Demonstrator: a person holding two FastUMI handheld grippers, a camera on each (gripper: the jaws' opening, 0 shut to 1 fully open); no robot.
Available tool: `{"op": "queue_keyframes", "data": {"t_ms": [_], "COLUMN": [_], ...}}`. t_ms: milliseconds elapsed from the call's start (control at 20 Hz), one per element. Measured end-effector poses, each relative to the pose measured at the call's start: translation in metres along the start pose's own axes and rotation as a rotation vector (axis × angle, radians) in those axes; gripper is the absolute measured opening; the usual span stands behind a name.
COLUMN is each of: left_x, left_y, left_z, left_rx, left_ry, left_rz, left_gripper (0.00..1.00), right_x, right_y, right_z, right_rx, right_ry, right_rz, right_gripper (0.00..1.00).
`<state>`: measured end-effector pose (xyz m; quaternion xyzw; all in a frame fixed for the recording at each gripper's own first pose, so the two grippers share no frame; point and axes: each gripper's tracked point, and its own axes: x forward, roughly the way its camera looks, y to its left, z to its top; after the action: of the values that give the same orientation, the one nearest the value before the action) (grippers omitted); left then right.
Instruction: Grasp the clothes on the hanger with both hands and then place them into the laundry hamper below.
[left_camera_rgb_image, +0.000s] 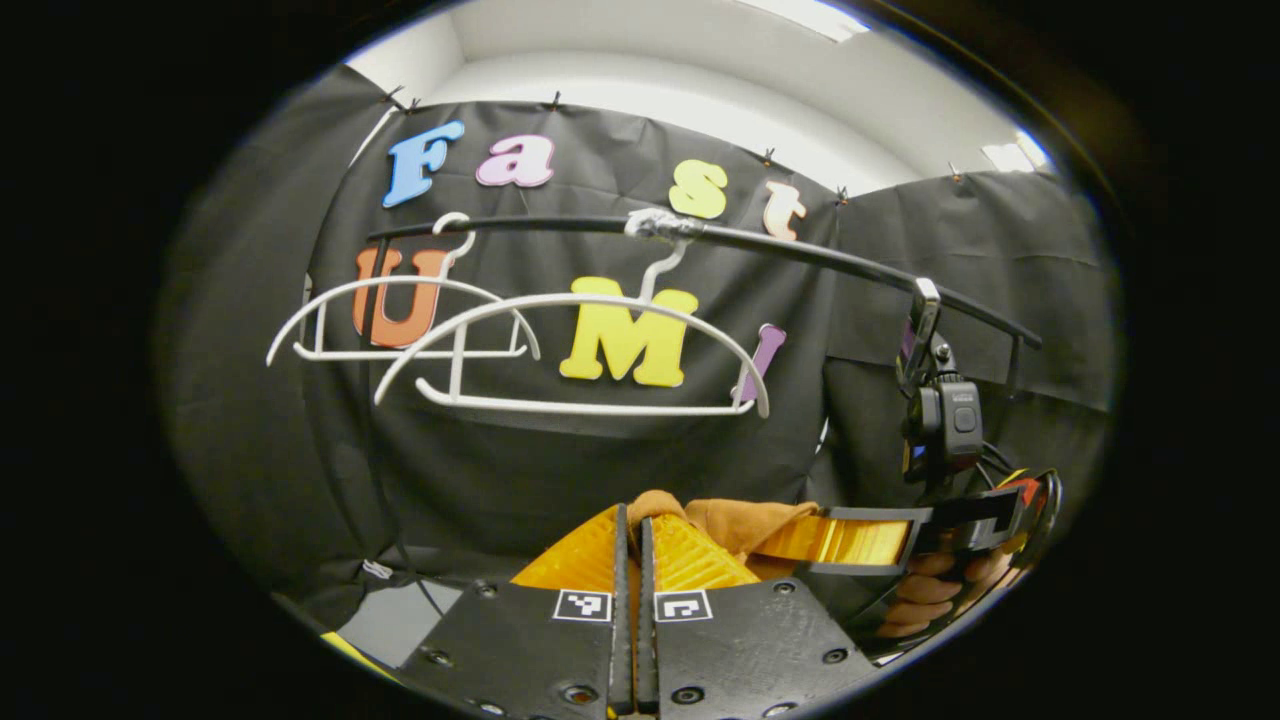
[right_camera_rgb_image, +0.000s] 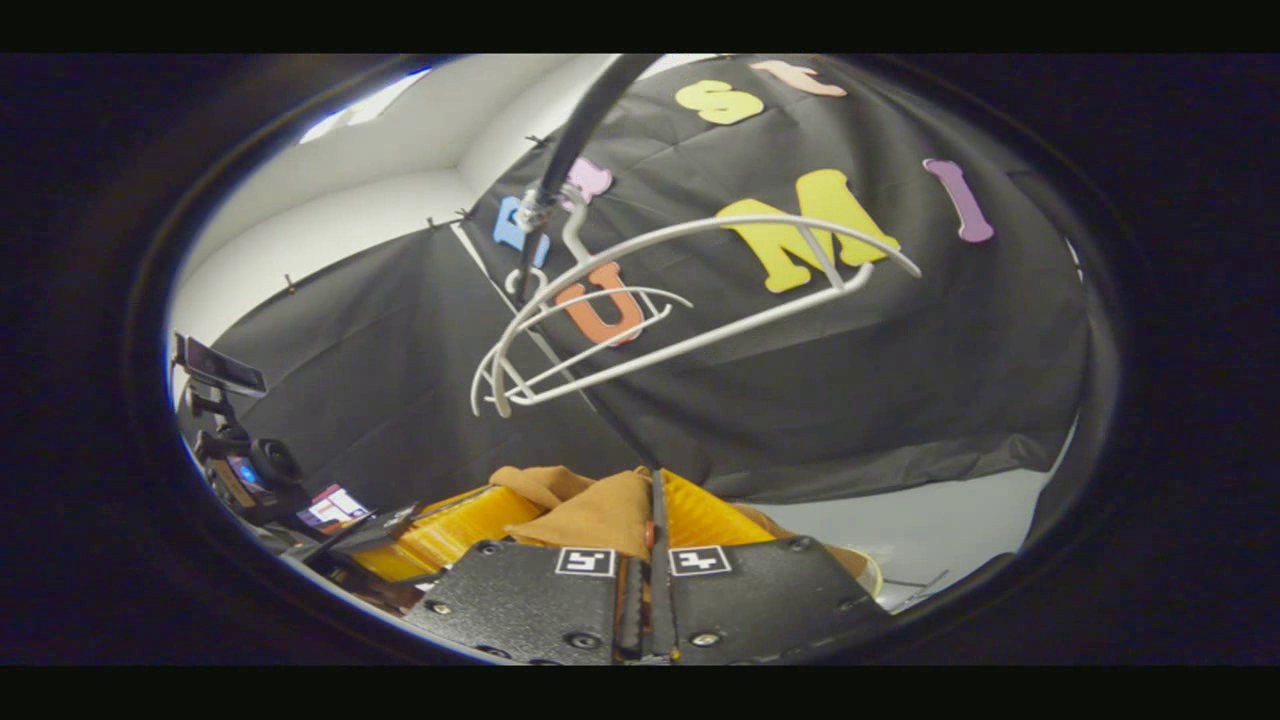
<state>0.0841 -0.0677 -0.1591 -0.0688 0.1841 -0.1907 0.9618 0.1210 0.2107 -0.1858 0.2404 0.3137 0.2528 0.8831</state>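
Black cloth (left_camera_rgb_image: 620, 460) drapes the booth on every side here, creased and pinned along its top edge with small clips. Above it a pale wall (left_camera_rgb_image: 700, 90) rises to a white ceiling, and bright ceiling lights (left_camera_rgb_image: 1015, 155) glow at the upper right of the left gripper view. A dark rail (left_camera_rgb_image: 800, 250) runs across in front of the cloth, wrapped in tape near its middle. Over in the right gripper view the cloth hangs loose with its lower hem free, and a pale grey floor (right_camera_rgb_image: 930, 535) shows beneath it. At the far left a camera on a stand (right_camera_rgb_image: 235, 440) sits against the cloth.
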Motion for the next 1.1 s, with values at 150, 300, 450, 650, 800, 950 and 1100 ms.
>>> {"op": "queue_keyframes", "data": {"t_ms": [150,300,450,650,800,950,1100], "left_x": [0.009,0.019,0.031,0.037,0.041,0.035,0.036], "left_y": [0.012,0.022,0.029,0.044,0.053,0.060,0.068], "left_z": [-0.030,-0.058,-0.097,-0.139,-0.169,-0.195,-0.213], "left_rx": [-0.007,-0.028,-0.049,-0.059,-0.073,-0.090,-0.093], "left_ry": [0.063,0.121,0.207,0.304,0.371,0.434,0.483], "left_rz": [0.018,0.025,0.050,0.078,0.092,0.094,0.113], "left_gripper": [0.01,0.02,0.02,0.02,0.02,0.02,0.00], "right_x": [0.014,0.031,0.046,0.058,0.069,0.076,0.072], "right_y": [-0.025,-0.041,-0.063,-0.095,-0.115,-0.141,-0.164], "right_z": [-0.025,-0.051,-0.079,-0.116,-0.146,-0.171,-0.200], "right_rx": [0.037,0.104,0.155,0.159,0.192,0.201,0.177], "right_ry": [0.046,0.105,0.155,0.229,0.292,0.361,0.467], "right_rz": [-0.048,-0.069,-0.126,-0.206,-0.265,-0.342,-0.451], "right_gripper": [0.07,0.07,0.07,0.06,0.06,0.07,0.07]}}
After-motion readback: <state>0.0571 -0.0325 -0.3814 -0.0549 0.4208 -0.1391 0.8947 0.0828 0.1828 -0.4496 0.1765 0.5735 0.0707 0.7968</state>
